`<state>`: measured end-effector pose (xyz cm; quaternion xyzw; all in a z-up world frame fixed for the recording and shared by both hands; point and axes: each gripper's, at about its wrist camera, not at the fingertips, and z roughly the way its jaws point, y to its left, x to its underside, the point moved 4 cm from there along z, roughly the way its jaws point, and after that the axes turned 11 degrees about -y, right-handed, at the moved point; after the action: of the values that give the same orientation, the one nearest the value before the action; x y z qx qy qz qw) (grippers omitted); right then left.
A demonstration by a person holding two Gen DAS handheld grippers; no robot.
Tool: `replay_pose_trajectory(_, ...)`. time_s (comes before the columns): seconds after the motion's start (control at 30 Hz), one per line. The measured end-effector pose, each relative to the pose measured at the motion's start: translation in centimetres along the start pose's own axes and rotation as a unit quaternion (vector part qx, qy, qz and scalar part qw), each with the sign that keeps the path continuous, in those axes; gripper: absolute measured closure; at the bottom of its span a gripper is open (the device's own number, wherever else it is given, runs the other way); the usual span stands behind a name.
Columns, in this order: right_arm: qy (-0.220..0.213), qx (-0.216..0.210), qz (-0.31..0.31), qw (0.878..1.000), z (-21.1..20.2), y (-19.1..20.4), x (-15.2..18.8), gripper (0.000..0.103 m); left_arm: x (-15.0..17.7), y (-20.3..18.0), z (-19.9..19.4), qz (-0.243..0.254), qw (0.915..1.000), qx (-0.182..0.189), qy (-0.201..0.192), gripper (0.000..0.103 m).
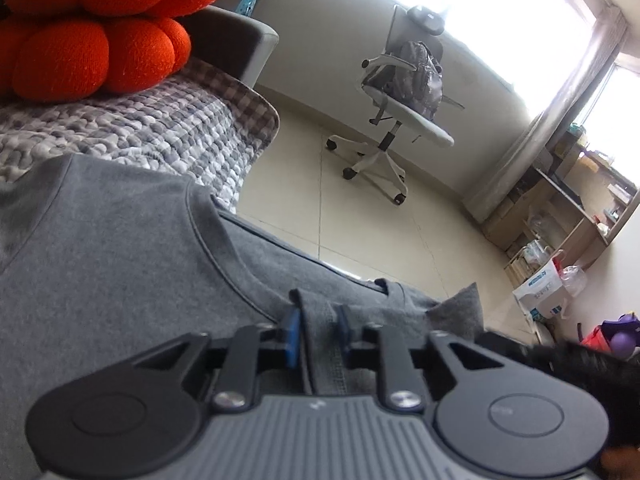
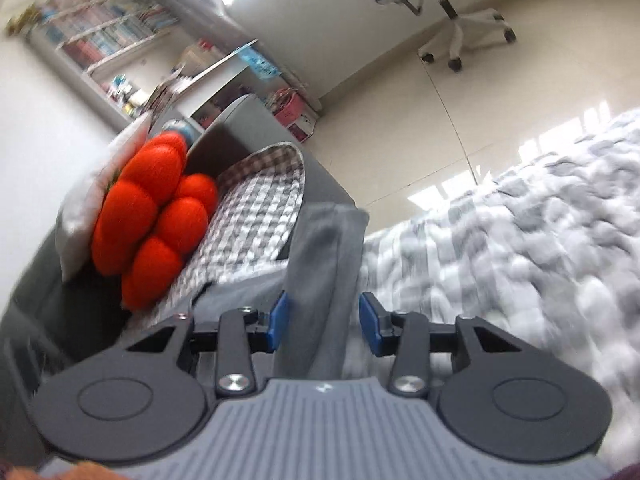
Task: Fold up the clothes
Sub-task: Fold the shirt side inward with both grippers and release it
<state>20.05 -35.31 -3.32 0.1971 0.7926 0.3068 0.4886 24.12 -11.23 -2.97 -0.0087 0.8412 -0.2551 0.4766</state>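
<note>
Now grey garment (image 2: 320, 264) between right gripper (image 2: 324, 322) pads.

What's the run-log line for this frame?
task: fold clothes | left gripper: pads around grey garment fold | right gripper: open, fabric between | surface: checked blanket

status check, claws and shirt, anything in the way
Left claw nipping a shirt fold. Right claw open, cloth loose between pads. Orange cushion sits clear of the shirt.

Pale tiled floor (image 1: 360, 220), white office chair (image 1: 396, 112), bright window (image 1: 460, 8), bookshelves (image 2: 112, 40)
</note>
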Motion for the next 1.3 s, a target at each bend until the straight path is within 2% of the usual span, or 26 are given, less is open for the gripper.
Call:
replay_pose_trajectory(0.03,-0.003,0.001,0.006,1.0,0.5,-0.1,-0.3,0.06,0.0,0.0,0.1,0.005,1.0,-0.004,0.0,0.098)
replay_pose_trajectory(0.07,-0.006,0.002,0.008,1.0,0.8,-0.2,-0.5,0.06,0.0,0.0,0.2,0.01,0.9999,-0.007,-0.002,0.1)
replay_pose_trajectory(0.2,-0.019,0.019,-0.001,1.0,1.9,-0.1,-1.0,0.068,-0.2,-0.1,-0.1,0.018,0.9997,-0.009,-0.012,0.101)
replay_pose_trajectory(0.23,-0.023,0.026,-0.006,0.999,2.0,-0.1,-1.0,0.079,-0.3,-0.2,-0.2,0.02,0.9997,-0.008,-0.016,0.101)
replay_pose_trajectory(0.27,-0.026,0.039,-0.014,0.999,2.2,-0.1,-1.0,0.097,-0.5,-0.3,-0.3,0.021,0.9995,-0.005,-0.021,0.101)
replay_pose_trajectory(0.37,-0.051,0.06,-0.038,0.996,1.6,0.0,-0.9,0.097,-1.2,-0.9,-0.4,0.033,0.9987,0.007,-0.037,0.101)
replay_pose_trajectory(0.47,-0.063,0.08,-0.055,0.993,1.5,-0.1,-0.8,0.098,-1.0,-1.3,0.3,0.06,0.9974,-0.005,-0.04,0.101)
replay_pose_trajectory(0.6,-0.058,0.091,-0.073,0.992,2.2,-0.2,-0.7,0.099,-0.3,-1.4,1.6,0.094,0.9946,-0.028,-0.036,0.101)
replay_pose_trajectory(0.7,-0.057,0.094,-0.085,0.99,2.5,0.0,-0.5,0.098,-0.2,-1.3,2.0,0.098,0.9944,-0.027,-0.029,0.1)
replay_pose_trajectory(0.73,-0.056,0.093,-0.087,0.99,2.6,0.1,-0.6,0.096,-0.2,-1.3,2.0,0.101,0.9941,-0.027,-0.029,0.099)
replay_pose_trajectory(0.77,-0.056,0.088,-0.095,0.99,2.6,0.4,-0.6,0.089,-0.2,-1.3,1.8,0.103,0.9939,-0.027,-0.031,0.098)
replay_pose_trajectory(0.9,-0.054,0.087,-0.148,0.984,1.2,2.2,-0.3,0.084,-0.2,-1.7,0.0,0.107,0.993,-0.024,-0.044,0.071)
replay_pose_trajectory(0.93,-0.051,0.085,-0.154,0.983,0.7,2.6,-0.2,0.081,-0.2,-1.7,-0.7,0.105,0.9932,-0.024,-0.045,0.068)
replay_pose_trajectory(0.97,-0.05,0.082,-0.155,0.983,0.0,2.8,-0.1,0.073,-0.1,-1.7,-1.3,0.104,0.9934,-0.024,-0.044,0.067)
replay_pose_trajectory(1.03,-0.052,0.078,-0.152,0.984,-1.6,3.3,0.0,0.067,0.1,-1.9,-2.5,0.103,0.9937,-0.024,-0.037,0.064)
replay_pose_trajectory(1.3,-0.035,0.064,-0.15,0.986,-7.0,6.1,1.6,0.067,1.6,-2.4,-7.2,0.096,0.9953,-0.012,-0.006,0.063)
